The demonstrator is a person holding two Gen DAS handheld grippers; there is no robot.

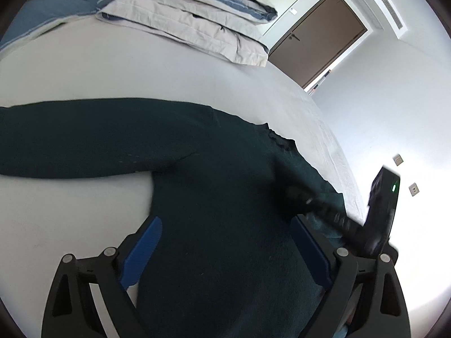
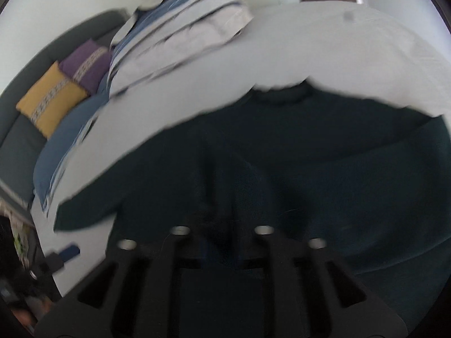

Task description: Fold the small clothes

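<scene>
1. A dark teal knitted sweater [image 1: 220, 169] lies spread flat on the pale grey bed [image 1: 126, 64], one sleeve stretched out sideways.
2. The left gripper [image 1: 225, 250] hovers over the sweater's body, blue-padded jaws wide apart, holding nothing.
3. The right gripper [image 2: 222, 225] is blurred over the cloth; its jaws I cannot tell.
4. Folded grey-and-blue bedding [image 1: 197, 14] sits farther up the bed.

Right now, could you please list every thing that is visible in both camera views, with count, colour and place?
sweater: one, dark green, spread flat on the bed, one sleeve stretched out sideways
bed sheet: one, light grey, under the sweater
folded bedding: one pile, grey and blue, far end of the bed
cushions: two, yellow and purple, on the grey sofa
door: one, brown, far wall
left gripper: blue pads, open over the sweater
right gripper: black, blurred over the sweater
</scene>
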